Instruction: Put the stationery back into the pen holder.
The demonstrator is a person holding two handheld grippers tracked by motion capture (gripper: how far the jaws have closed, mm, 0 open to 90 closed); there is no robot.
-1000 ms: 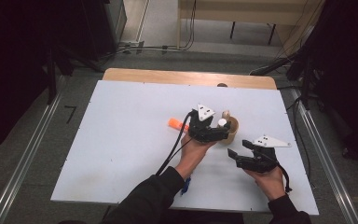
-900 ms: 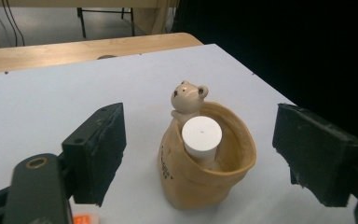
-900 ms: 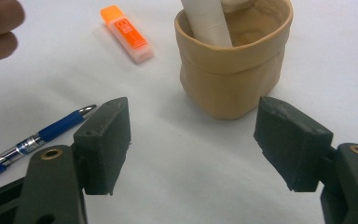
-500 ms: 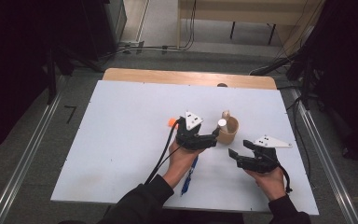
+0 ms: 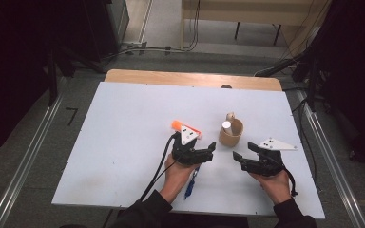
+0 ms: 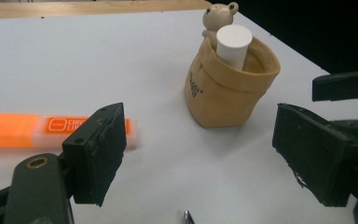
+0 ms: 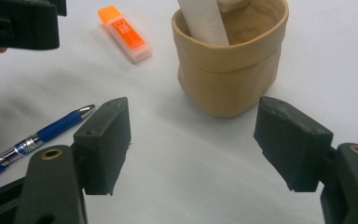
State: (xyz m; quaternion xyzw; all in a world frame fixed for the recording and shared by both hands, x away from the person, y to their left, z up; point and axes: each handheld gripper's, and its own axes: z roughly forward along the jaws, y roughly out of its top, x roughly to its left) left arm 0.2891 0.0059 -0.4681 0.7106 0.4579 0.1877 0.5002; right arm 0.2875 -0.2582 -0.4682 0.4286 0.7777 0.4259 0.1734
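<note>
With both my tongs, left and right, gaping empty, I judge the soft pouch light and crushable, best pinched at its folded rim.

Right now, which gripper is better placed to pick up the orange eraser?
Left. The left gripper is open and sits just beside the orange eraser, which lies near its jaw. The right gripper is farther off, beyond the tan pouch.

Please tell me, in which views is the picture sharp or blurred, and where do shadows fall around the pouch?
High view: soft and low in detail, dark surroundings, table evenly lit. Left gripper view: tan pouch fairly sharp, orange eraser slightly blurred, faint shadow at the pouch's base. Right gripper view: pouch sharp, soft shadow toward the blue pen.
</note>
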